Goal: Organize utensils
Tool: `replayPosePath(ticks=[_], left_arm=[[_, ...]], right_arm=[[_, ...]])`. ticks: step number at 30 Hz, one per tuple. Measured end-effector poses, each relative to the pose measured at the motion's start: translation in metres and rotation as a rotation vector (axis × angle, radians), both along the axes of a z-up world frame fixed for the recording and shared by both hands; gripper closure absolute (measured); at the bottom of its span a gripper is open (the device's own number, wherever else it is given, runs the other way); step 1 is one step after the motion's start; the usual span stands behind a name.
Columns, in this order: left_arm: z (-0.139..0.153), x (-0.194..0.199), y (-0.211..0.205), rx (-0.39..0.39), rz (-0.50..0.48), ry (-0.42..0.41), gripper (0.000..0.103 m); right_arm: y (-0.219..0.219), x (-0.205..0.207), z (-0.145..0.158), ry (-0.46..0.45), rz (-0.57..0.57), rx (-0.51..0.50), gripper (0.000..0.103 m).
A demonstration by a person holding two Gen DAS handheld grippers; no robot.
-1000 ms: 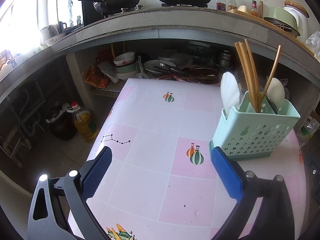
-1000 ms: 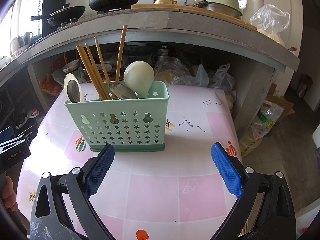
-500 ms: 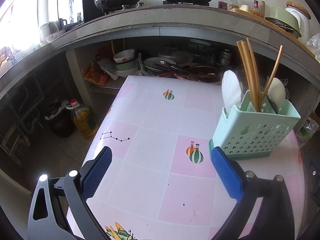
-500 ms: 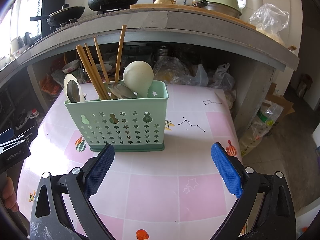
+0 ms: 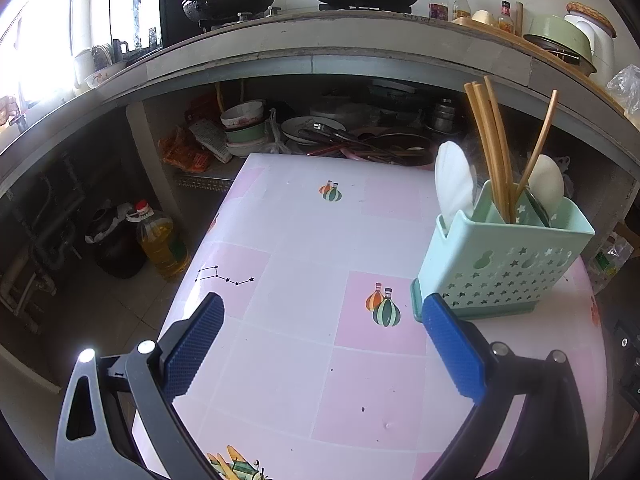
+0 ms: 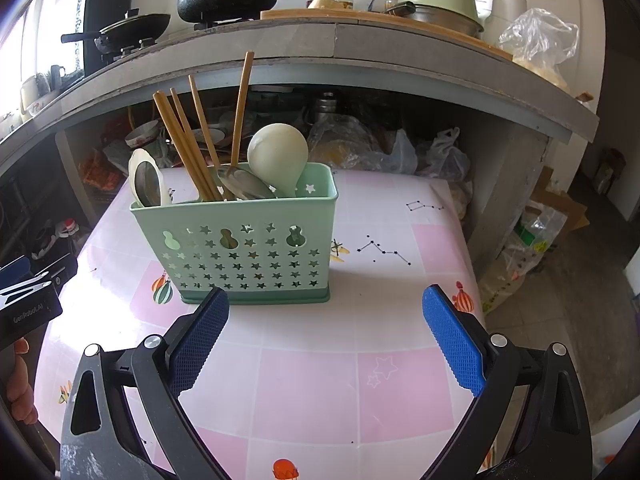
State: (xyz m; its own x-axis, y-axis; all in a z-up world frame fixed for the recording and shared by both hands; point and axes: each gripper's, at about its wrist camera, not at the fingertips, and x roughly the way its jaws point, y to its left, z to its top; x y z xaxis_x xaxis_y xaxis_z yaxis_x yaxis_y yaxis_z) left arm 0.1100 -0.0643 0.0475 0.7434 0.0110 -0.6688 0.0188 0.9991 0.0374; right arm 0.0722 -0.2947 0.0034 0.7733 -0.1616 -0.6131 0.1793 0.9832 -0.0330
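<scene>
A mint-green utensil caddy (image 6: 248,248) with star-shaped holes stands upright on the pink-checked table (image 6: 312,384). It holds wooden chopsticks (image 6: 188,148), a cream ladle (image 6: 278,156), a metal spoon (image 6: 244,186) and a white spoon (image 6: 146,180). In the left wrist view the caddy (image 5: 504,264) is at the right, its chopsticks (image 5: 490,144) sticking up. My right gripper (image 6: 326,332) hovers open just in front of the caddy, nothing between its blue pads. My left gripper (image 5: 320,340) is open over bare table, left of the caddy.
A grey concrete counter (image 6: 320,48) overhangs the table's far edge, with pots and bottles on top and dishes (image 5: 244,128) stored below. An oil bottle (image 5: 160,240) stands on the floor at the left. Plastic bags (image 6: 520,256) lie right of the table.
Both views have shifted only slightly; the left wrist camera has drawn back a little. Both grippers stay open and the caddy has not moved.
</scene>
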Motion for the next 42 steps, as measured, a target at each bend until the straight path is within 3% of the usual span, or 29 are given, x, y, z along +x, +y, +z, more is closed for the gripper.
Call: replayPosePath(ticks=[42], left_arm=[[0.0005, -0.002, -0.0019, 0.004, -0.013, 0.006, 0.006]], right_arm=[[0.0007, -0.0001, 0.0003, -0.004, -0.003, 0.006, 0.01]])
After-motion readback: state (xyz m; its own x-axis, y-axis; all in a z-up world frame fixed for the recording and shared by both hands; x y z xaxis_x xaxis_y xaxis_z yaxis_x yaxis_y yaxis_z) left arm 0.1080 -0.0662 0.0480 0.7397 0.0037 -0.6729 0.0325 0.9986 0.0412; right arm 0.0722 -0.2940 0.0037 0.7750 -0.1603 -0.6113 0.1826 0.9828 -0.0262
